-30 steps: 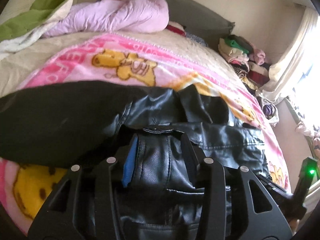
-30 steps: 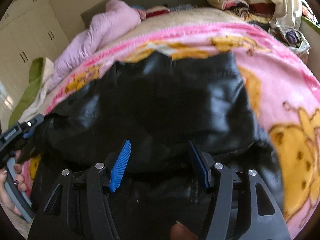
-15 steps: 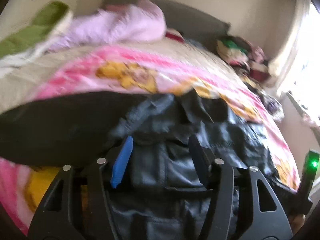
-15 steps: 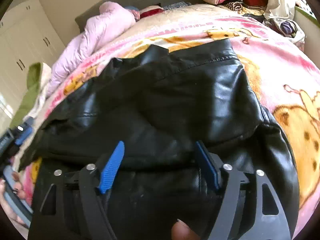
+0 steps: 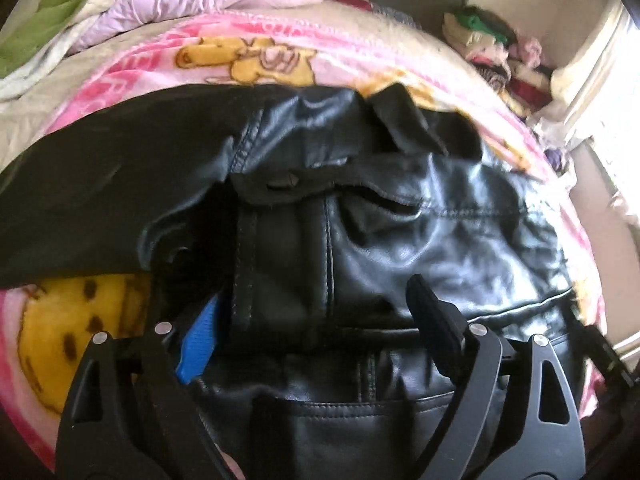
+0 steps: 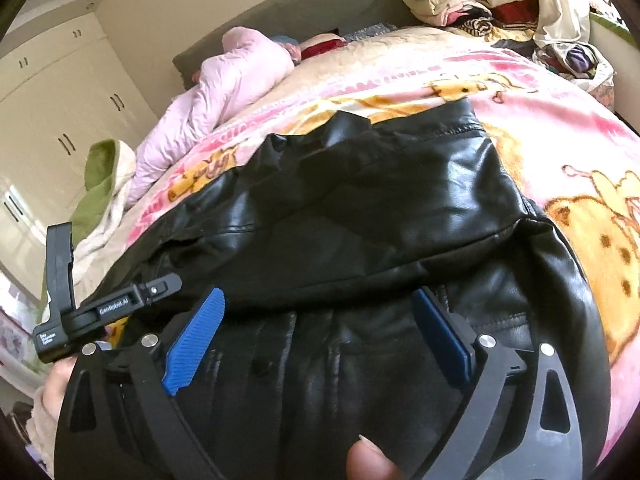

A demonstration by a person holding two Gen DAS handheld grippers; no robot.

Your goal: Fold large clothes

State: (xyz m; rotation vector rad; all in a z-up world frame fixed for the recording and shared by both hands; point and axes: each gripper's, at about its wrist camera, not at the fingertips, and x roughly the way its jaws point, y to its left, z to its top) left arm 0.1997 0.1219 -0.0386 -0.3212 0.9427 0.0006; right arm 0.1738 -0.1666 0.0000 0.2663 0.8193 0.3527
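Both tools' jaws just opened since a second ago, letting go of jacket folds; leather between them, pads not pressing. Left tool spread wide over jacket front. Right tool spread wide above folded edge. Black jacket lies on pink blanket on bed. Lilac quilt near headboard.

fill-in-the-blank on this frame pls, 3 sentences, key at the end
1. The black leather jacket lies on a pink ____ with yellow cartoon bears.
2. The jaws of the right tongs have just been opening; they now stand ____, and their pads are coloured ____.
3. The puffy lilac coat rests near the grey ____ of the bed.

Missing words: blanket; open; blue; headboard
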